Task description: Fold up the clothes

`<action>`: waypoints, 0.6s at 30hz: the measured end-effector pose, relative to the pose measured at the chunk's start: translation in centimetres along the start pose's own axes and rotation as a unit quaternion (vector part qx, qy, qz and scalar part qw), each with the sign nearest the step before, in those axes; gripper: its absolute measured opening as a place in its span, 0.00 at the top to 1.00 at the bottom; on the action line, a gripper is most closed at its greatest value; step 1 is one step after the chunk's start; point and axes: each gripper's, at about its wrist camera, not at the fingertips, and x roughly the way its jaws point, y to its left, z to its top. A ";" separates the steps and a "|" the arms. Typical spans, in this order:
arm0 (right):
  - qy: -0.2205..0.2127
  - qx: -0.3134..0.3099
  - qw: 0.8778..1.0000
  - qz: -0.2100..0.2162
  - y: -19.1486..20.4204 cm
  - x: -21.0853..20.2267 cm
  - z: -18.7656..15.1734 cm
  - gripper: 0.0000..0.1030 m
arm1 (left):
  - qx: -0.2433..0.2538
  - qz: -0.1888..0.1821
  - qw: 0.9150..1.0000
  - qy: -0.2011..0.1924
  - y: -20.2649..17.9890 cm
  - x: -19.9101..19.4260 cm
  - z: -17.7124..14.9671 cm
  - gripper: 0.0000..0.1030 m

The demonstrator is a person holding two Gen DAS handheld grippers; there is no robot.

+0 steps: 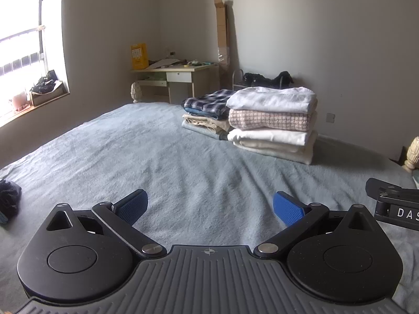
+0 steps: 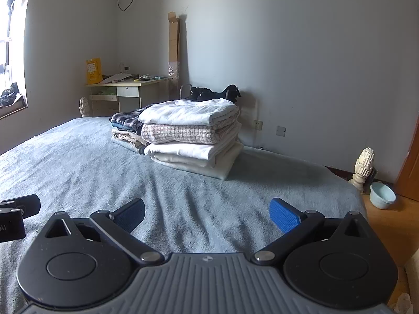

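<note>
Two stacks of folded clothes sit at the far side of the blue-grey bed (image 1: pixel 162 157). The nearer stack (image 1: pixel 275 123) (image 2: pixel 191 136) has a white top, a pink checked piece and cream pieces below. The stack behind it (image 1: pixel 207 112) (image 2: pixel 125 125) carries a plaid shirt on top. My left gripper (image 1: pixel 209 208) hovers low over the bare bedspread, open, nothing between its blue pads. My right gripper (image 2: pixel 207 214) is also open and empty, beside the left one. A dark crumpled garment (image 1: pixel 9 201) lies at the bed's left edge.
A desk (image 1: pixel 178 76) with a yellow box and clutter stands in the far corner, a tall cardboard box (image 1: pixel 222 31) beside it. A window is on the left. A bedpost finial (image 2: pixel 364 164), a pale blue bowl (image 2: pixel 382 196) and wooden floor lie right of the bed.
</note>
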 end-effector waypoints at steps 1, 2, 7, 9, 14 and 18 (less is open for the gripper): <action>0.000 -0.001 1.000 0.000 0.0 0.0 0.0 0.00 | 0.000 -0.002 1.000 0.001 0.0 -0.1 0.0 0.00; 0.001 -0.003 1.000 0.001 0.1 0.0 0.0 0.00 | 0.001 -0.005 1.000 0.001 0.0 -0.1 -0.1 0.00; 0.003 -0.009 1.000 -0.003 0.1 0.0 0.0 0.00 | -0.003 -0.013 1.000 0.001 0.1 -0.4 0.0 0.00; 0.003 -0.009 1.000 -0.003 0.1 0.0 0.0 0.00 | -0.005 -0.014 1.000 0.000 0.2 -0.4 0.0 0.00; 0.002 -0.011 1.000 -0.005 0.0 -0.1 0.0 0.00 | -0.002 -0.012 1.000 -0.004 0.3 -0.6 -0.1 0.00; 0.003 -0.010 1.000 -0.005 0.0 -0.1 -0.1 0.00 | -0.006 -0.011 1.000 -0.002 0.5 -0.4 0.0 0.00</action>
